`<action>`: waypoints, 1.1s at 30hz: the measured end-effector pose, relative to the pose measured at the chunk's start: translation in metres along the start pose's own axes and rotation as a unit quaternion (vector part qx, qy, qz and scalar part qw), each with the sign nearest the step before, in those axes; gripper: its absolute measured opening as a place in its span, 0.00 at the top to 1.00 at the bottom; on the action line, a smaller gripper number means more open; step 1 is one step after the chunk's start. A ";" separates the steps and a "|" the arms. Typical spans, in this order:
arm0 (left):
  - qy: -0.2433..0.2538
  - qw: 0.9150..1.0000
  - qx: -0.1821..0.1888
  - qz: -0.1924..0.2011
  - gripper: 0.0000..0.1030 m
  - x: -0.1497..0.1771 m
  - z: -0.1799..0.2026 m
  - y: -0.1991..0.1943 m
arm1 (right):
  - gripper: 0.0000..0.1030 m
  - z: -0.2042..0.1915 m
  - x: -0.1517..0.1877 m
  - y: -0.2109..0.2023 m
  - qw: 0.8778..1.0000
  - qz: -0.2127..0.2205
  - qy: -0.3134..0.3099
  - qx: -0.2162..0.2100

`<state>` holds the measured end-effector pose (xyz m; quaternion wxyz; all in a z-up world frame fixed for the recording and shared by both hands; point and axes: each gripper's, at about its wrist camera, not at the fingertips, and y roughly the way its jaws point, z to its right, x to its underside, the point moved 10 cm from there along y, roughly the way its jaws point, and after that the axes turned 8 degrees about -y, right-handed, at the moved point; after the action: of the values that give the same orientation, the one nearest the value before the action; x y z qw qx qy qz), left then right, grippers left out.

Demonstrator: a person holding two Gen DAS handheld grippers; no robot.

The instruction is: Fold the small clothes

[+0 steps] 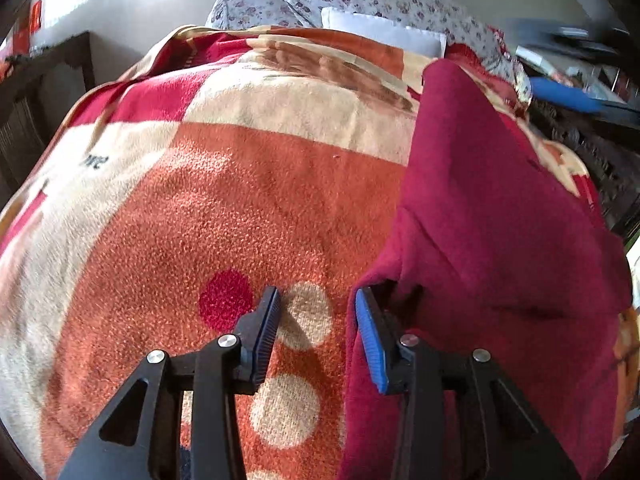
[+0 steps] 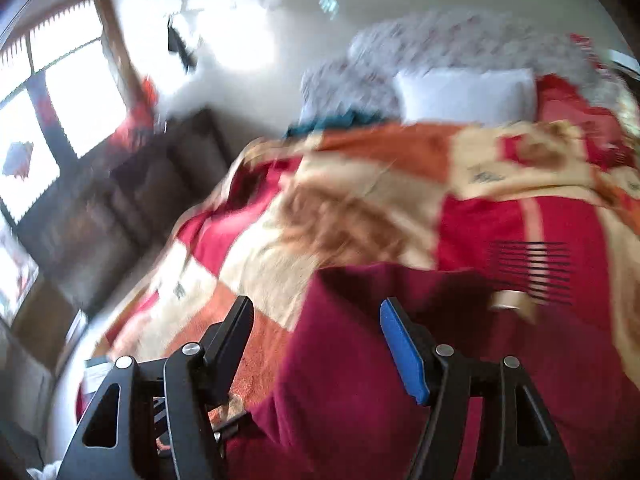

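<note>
My fingers stand wide on both grippers, holding nothing.

My left gripper (image 1: 316, 332) hangs low over the patterned blanket (image 1: 224, 184), its right-hand finger (image 1: 370, 340) just at the edge of the maroon garment (image 1: 500, 220) lying on the bed. My right gripper (image 2: 316, 344) hovers above that cloth; its view is blurred. To fold well, I judge each should pinch a corner through a single layer.

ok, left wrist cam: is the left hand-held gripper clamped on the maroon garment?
No. The left hand-held gripper is open, with the maroon garment lying against its right finger only, over the patterned blanket.
</note>
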<state>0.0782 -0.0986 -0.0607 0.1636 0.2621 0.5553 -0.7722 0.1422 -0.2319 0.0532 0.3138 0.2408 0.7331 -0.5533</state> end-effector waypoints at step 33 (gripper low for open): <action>0.033 0.998 0.027 0.052 0.28 -0.008 0.024 -0.049 | 0.45 0.079 0.130 -0.093 0.984 -0.035 0.057 0.164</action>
<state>0.0527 -0.1051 -0.0124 0.1774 0.3203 0.5247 -0.7685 0.0034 -0.3324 0.0051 0.2084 0.2944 0.6567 -0.6623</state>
